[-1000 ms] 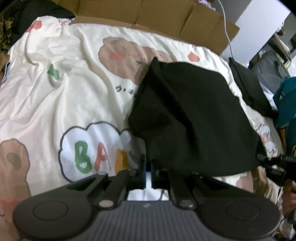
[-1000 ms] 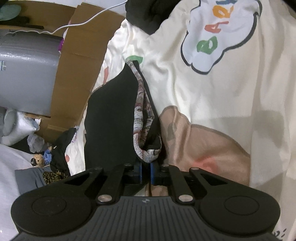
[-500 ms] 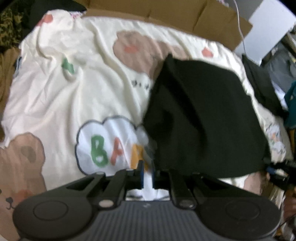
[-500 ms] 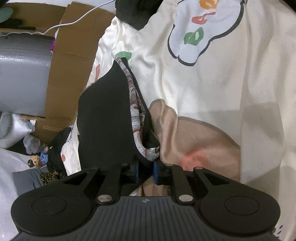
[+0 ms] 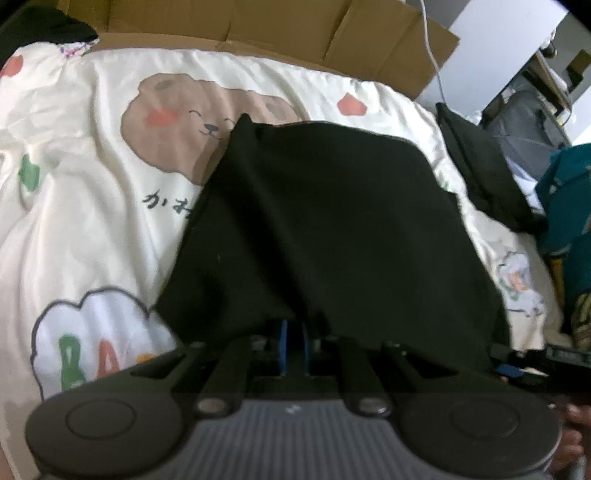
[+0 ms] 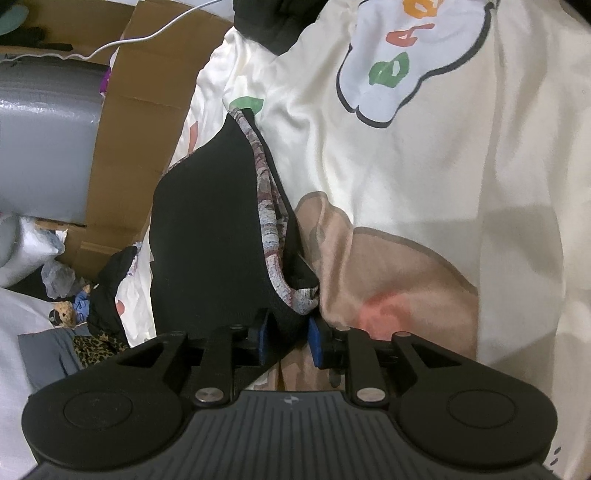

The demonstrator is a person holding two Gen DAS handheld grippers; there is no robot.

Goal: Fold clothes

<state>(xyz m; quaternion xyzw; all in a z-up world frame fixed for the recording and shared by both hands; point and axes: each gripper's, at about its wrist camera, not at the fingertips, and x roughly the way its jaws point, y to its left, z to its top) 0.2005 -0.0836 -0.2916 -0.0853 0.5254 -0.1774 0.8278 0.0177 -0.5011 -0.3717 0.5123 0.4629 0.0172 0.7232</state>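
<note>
Left tongs (image 5: 293, 343) have the blue pads close together with the near hem of the black garment (image 5: 332, 229) draped over and between them, so they look pinched on that edge, though the cloth hides the tips and the exact bite is hard to confirm. Right tongs (image 6: 288, 341) stand partly apart, blue pads on either side of a corner of the same black garment (image 6: 207, 236), cloth sitting in the gap; whether the pads press it or just straddle it, cannot tell. In the left view the right tongs (image 5: 517, 363) also show at the garment's right corner, so both tools are on one near edge. Garment lies on the bed over the cream cartoon quilt (image 5: 92, 206), mostly spread, with diagonal tension folds running from the left grip. A patterned grey-red inner lining or waistband (image 6: 271, 229) shows along the doubled edge in the right view, so some layer is already turned over. Step in hand, by my read: holding the near edge at two corners, either mid-fold or setting a fold down. The next move calls for matched height on both corners and a taut edge, otherwise the soft knit sags in the middle. Cardboard (image 5: 258, 26) and another dark garment (image 5: 480, 166) sit beyond, out of the way.
</note>
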